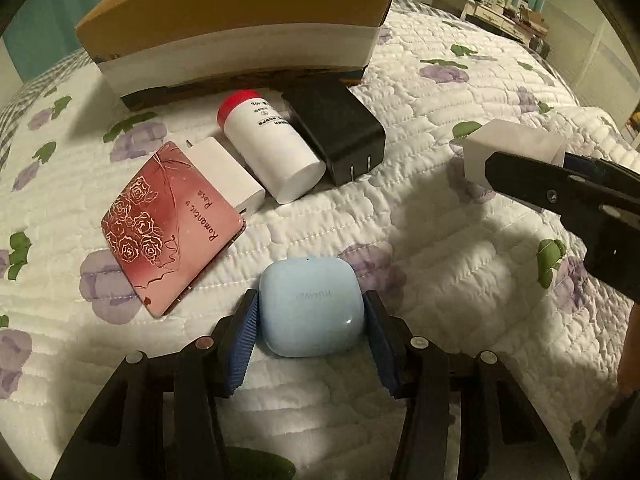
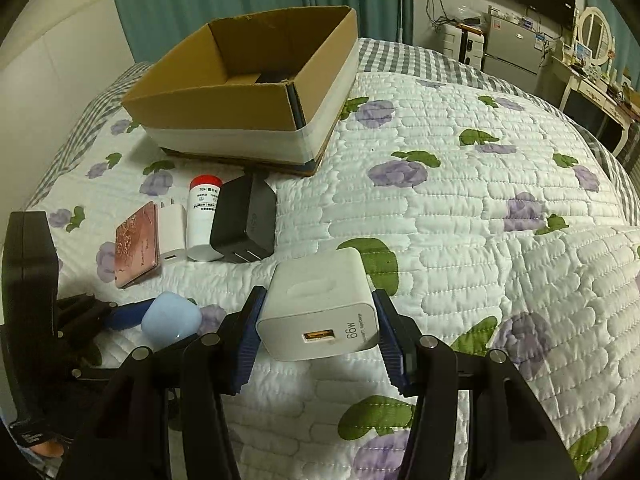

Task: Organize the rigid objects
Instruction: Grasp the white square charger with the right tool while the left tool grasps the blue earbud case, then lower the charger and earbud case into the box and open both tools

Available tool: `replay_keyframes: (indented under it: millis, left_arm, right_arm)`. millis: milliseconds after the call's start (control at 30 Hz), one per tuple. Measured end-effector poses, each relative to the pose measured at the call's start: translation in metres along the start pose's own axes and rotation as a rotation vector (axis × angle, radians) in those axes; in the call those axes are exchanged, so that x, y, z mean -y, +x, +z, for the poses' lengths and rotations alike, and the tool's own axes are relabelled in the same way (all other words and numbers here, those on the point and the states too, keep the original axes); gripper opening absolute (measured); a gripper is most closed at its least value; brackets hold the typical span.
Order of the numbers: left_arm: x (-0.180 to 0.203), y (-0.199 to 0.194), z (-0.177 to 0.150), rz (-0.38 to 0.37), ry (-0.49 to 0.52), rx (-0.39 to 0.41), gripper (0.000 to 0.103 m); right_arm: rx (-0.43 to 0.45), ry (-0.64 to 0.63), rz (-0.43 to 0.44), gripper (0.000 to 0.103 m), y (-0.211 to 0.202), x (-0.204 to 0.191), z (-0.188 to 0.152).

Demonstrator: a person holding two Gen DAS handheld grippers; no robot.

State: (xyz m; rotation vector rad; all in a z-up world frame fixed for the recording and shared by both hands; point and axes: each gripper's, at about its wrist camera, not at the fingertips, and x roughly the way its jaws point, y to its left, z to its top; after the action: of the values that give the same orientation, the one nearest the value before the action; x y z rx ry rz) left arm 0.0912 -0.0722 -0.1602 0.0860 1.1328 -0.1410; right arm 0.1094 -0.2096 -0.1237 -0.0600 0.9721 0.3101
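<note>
While both tools sat low over the quilted bed (image 2: 460, 208), the left gripper (image 1: 310, 316) had its blue pads (image 1: 240, 344) pressed vs. both sides of a light-blue earbud case (image 1: 312, 306), near centre. R. gripper (image 2: 318, 320) clamped a white 66W charger (image 2: 320, 304), USB port facing the cam. Far left lay a row, touching side by side: pink rose card case (image 1: 172, 228), sm. white adapter (image 1: 224, 176), white bottle w/ red cap (image 1: 268, 148), black plug (image 1: 336, 132). Beyond them stood an open cardboard box (image 2: 248, 92), something dark inside; couldn't tell what.
</note>
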Motion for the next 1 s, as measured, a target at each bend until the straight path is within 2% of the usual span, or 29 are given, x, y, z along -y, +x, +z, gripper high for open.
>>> replay_keyframes:
  millis: [133, 333, 467, 633, 733, 867, 1000]
  left_arm:
    - [0.001, -0.009, 0.002, -0.014, -0.006, 0.036, 0.051]
    - [-0.006, -0.049, 0.018, -0.045, -0.036, 0.15, 0.051]
    - [-0.026, -0.081, 0.049, -0.041, -0.073, 0.247, 0.051]
    - [-0.059, -0.11, 0.102, -0.029, -0.092, 0.356, 0.051]
    - [-0.072, -0.107, 0.135, -0.004, -0.085, 0.378, 0.051]
    - [-0.089, -0.08, 0.18, 0.022, -0.075, 0.366, 0.051]
    - [-0.096, -0.048, 0.202, 0.039, -0.049, 0.347, 0.051]
  right_arm:
    - [0.014, -0.014, -0.007, 0.052, -0.003, -0.004, 0.001]
    - [0.068, -0.051, -0.006, 0.052, -0.024, -0.013, 0.012]
    - [0.13, -0.084, -0.004, 0.052, -0.047, -0.021, 0.037]
    - [0.209, -0.147, -0.023, 0.052, -0.068, -0.033, 0.091]
    - [0.245, -0.162, -0.012, 0.052, -0.067, -0.039, 0.131]
    - [0.272, -0.174, -0.003, 0.052, -0.051, -0.045, 0.171]
    - [0.271, -0.173, -0.001, 0.052, -0.017, -0.042, 0.203]
